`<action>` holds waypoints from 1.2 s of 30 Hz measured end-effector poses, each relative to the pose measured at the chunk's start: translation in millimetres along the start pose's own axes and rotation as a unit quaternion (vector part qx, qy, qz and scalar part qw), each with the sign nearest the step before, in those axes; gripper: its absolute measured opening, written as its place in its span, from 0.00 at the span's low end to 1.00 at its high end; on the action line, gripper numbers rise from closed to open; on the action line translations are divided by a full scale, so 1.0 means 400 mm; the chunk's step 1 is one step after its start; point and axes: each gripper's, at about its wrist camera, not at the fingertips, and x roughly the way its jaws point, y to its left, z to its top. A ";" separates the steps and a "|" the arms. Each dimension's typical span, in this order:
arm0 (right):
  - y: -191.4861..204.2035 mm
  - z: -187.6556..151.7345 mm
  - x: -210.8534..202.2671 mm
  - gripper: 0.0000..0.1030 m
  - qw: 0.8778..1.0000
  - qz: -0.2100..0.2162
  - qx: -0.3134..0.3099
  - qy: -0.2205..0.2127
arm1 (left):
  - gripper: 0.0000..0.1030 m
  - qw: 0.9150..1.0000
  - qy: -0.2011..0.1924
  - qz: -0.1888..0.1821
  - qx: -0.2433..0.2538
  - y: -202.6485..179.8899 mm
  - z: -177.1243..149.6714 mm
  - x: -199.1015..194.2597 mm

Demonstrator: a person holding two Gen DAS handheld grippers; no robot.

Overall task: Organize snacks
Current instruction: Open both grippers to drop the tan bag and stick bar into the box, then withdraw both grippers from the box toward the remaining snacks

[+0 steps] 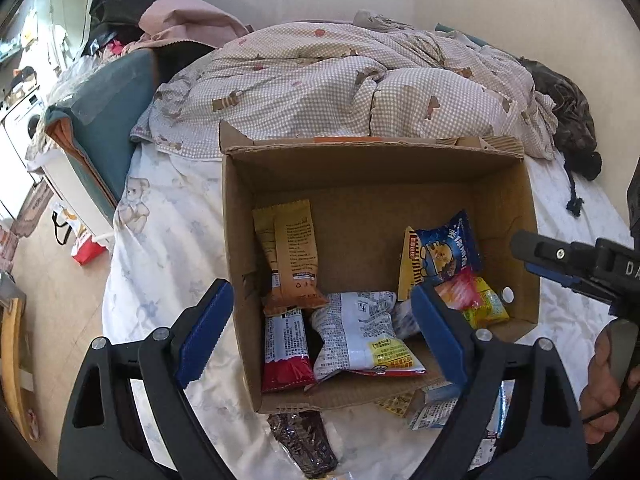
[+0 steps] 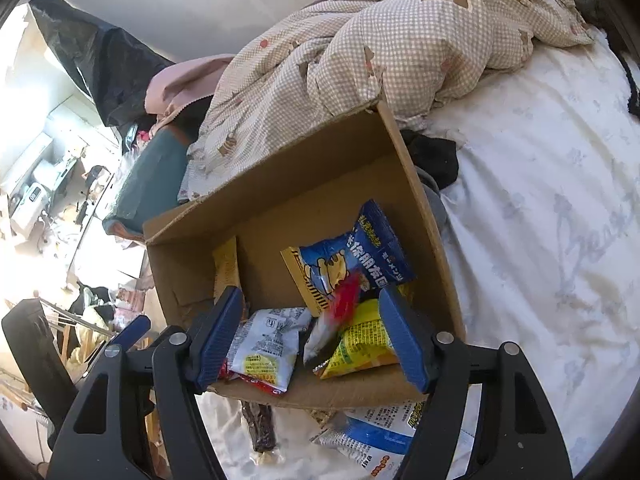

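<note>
Both grippers hang spread and empty over the cardboard box (image 1: 240, 240) on the bed sheet (image 1: 168, 248) — the left gripper (image 1: 320, 336) straddling its left wall, the right gripper (image 2: 312, 340) above the near rim — with six or seven snack packets (image 1: 360, 340) crowding the near floor, the far half bare, and three more packets (image 2: 376, 436) outside the near rim.

Ahead of the left gripper (image 1: 322, 330) the box (image 1: 400, 168) is open-topped, its far floor bare. Packets (image 1: 360, 340) crowd the near floor under both grippers. The box's near wall stands just below the right gripper (image 2: 312, 336). Beyond the box a quilt (image 1: 340, 80) heaps up; to the right, the bed (image 2: 540, 220) lies bare.
</note>
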 end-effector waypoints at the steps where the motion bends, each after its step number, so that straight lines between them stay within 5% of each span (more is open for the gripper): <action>1: 0.003 0.001 0.000 0.72 1.000 0.000 -0.002 0.000 | 0.86 1.000 -0.002 -0.003 -0.003 0.002 0.000 -0.002; 5: 0.019 0.000 -0.020 0.72 1.000 -0.002 -0.017 -0.021 | 0.86 1.000 -0.010 -0.009 -0.017 0.010 0.000 -0.011; 9: 0.038 0.000 -0.044 0.83 0.999 -0.006 -0.037 -0.039 | 0.87 0.999 -0.022 -0.011 -0.030 0.016 0.004 -0.029; 15: 0.044 -0.018 -0.079 0.86 0.998 -0.010 -0.034 -0.043 | 0.99 0.998 -0.049 -0.011 -0.048 0.025 0.005 -0.090; 36: 0.029 -0.145 -0.208 0.87 0.997 -0.054 -0.015 -0.052 | 1.00 0.998 -0.044 -0.015 -0.046 0.023 -0.117 -0.237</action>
